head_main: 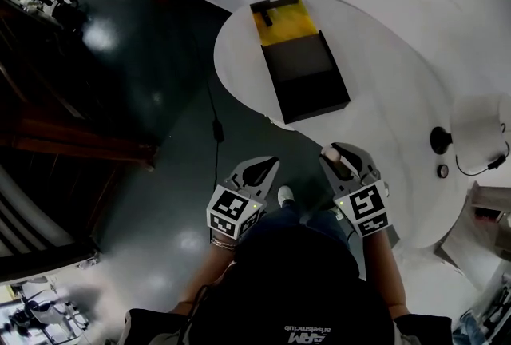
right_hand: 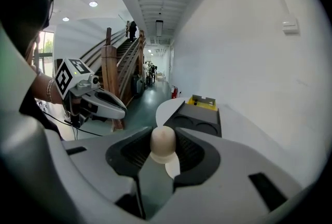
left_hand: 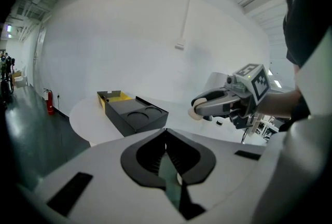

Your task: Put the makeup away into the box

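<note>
1. Nearest the viewer, the left gripper (left_hand: 166,139) is held low in front of the person. Its jaws are brought together on nothing, and it appears to be kept in reserve while the other does the carrying.
2. Just beside it, the right gripper (right_hand: 165,134) has its jaws clamped on a beige makeup sponge (right_hand: 163,144). The sponge is pinched near the tips so that much of it stands clear, a hold that looks suited to lowering it into a recess.
3. The sponge's rounded end pokes up out of the jaws. Its long axis appears to run roughly upright, across the line the gripper points along, though its lower end is hidden between the jaws.
4. Both grippers point toward the white table (head_main: 383,96). The left one hangs over the dark floor (head_main: 160,96), and the right one is near the table's near edge.
5. Farther on, the black box (head_main: 307,72) lies open on the table, its long side running away from the person. Two round recesses show in its insert, likely seats for the makeup, and a yellow compartment (head_main: 279,24) sits at its far end.
6. To the right, well apart from the box, two small dark items (head_main: 439,140) sit on the table, too small to identify.
</note>
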The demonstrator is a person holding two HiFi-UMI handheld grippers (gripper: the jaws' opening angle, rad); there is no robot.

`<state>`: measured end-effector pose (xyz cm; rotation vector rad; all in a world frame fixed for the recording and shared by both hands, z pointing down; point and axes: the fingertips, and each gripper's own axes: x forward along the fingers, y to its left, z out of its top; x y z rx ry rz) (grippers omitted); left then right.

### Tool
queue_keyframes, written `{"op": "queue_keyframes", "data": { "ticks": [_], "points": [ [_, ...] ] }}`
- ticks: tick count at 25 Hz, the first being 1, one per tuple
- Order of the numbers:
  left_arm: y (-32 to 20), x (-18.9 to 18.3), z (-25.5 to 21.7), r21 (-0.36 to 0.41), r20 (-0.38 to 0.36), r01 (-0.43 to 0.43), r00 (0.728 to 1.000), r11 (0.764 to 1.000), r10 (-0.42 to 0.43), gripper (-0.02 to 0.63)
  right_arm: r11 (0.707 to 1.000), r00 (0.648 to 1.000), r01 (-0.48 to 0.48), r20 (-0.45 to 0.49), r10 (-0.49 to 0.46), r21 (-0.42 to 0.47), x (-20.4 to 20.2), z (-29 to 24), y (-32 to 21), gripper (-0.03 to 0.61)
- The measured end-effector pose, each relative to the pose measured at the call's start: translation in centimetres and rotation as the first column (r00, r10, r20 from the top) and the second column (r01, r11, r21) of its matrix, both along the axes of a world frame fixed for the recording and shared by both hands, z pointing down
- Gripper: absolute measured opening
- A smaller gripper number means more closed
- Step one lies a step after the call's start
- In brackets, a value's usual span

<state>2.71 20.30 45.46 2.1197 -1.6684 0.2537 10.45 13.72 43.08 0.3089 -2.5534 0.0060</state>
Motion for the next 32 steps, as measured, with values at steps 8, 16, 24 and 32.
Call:
{"op": "queue_keyframes", "data": {
  "ticks": [8, 16, 24, 32],
  "points": [
    [1.5, -4.1, 0.5, -0.001, -0.012, 0.074, 0.997, 0.997, -0.074, 0.017, 1.000, 1.000, 0.028, -0.008, -0.028, 0.006, -3.1, 0.1, 0.3, 0.144],
    [3.0, -7.5, 1.2, -0.012, -0.009, 0.131, 0.991, 0.991, -0.131, 0.017, 0.998, 0.998, 0.063, -0.003, -0.063, 0.018, -6.5, -0.5, 0.8, 0.144],
    [4.2, -11.6, 0.7, 0.006, -0.010, 0.243, 0.970, 0.970, -0.243, 0.017, 0.990, 0.990, 0.138, 0.002, -0.138, 0.032, -9.9, -0.8, 1.1, 0.144],
    [2.4, -15.2, 0.1, 0.039, -0.004, 0.295, 0.955, 0.955, -0.295, 0.017, 0.978, 0.979, 0.200, 0.014, -0.201, 0.061, -13.9, -1.1, -0.3, 0.144]
  ]
}}
